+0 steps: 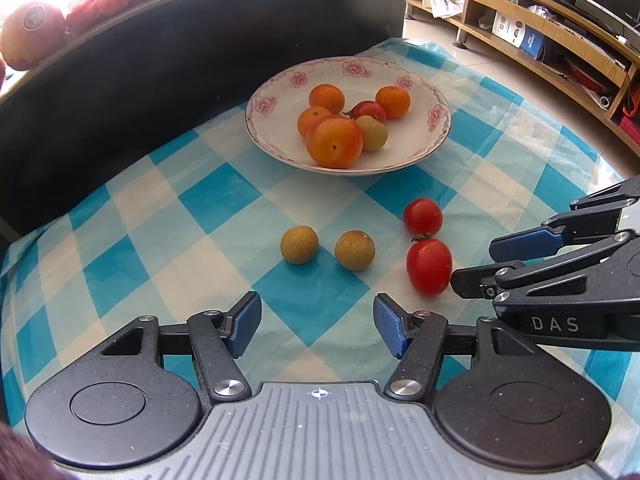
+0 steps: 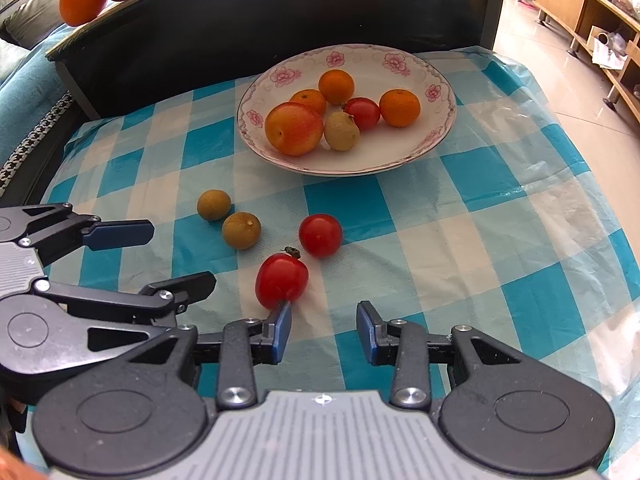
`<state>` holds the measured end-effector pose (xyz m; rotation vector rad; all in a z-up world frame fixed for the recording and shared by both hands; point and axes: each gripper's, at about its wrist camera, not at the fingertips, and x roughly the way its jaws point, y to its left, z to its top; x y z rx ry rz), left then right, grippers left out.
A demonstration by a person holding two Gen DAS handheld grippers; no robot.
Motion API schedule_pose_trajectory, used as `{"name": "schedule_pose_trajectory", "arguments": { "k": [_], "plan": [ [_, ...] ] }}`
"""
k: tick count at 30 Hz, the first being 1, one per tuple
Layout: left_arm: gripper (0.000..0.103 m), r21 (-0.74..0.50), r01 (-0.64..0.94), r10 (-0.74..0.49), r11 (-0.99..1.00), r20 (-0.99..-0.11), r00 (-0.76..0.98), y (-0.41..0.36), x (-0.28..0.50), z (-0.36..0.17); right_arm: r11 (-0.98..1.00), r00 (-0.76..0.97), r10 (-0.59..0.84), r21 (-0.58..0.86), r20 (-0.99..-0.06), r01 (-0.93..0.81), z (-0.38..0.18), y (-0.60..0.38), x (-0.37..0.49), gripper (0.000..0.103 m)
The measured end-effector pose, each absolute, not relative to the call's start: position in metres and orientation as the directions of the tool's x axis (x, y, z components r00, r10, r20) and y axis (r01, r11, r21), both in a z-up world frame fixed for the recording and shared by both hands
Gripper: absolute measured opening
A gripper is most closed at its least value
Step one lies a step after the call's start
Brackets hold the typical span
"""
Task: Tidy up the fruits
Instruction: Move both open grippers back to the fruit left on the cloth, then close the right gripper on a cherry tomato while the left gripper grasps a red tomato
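Six fruits sit in the plate (image 2: pixel 416 156) — four remain on the worktop (image 2: pixel 460 248). Left claw (image 1: pixel 318 326) and right claw (image 2: pixel 324 330) are spread, empty; nearest tomato (image 2: pixel 281 280) looks next.

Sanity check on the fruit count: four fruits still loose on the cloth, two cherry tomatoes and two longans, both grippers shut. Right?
Not quite: the left gripper and right gripper are open, as each wrist view shows. The fruit count holds.
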<state>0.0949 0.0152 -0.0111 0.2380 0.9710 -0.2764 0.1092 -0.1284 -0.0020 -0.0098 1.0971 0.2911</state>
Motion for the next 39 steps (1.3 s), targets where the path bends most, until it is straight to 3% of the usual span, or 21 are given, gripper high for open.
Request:
{"name": "schedule_pose_trajectory", "arguments": {
  "k": [21, 39],
  "plan": [
    [0.071, 0.105, 0.322, -0.088, 0.941, -0.843, 0.531, 0.027, 0.096, -0.017, 0.959, 0.437, 0.235, 0.135, -0.868, -0.247, -0.010, -0.118, 0.128, 0.042],
    [0.073, 0.009, 0.307, -0.161, 0.952, -0.837, 0.524, 0.046, 0.092, -0.011, 0.958, 0.473, 0.242, 0.129, -0.847, -0.257, -0.005, -0.125, 0.151, 0.042]
  ]
}}
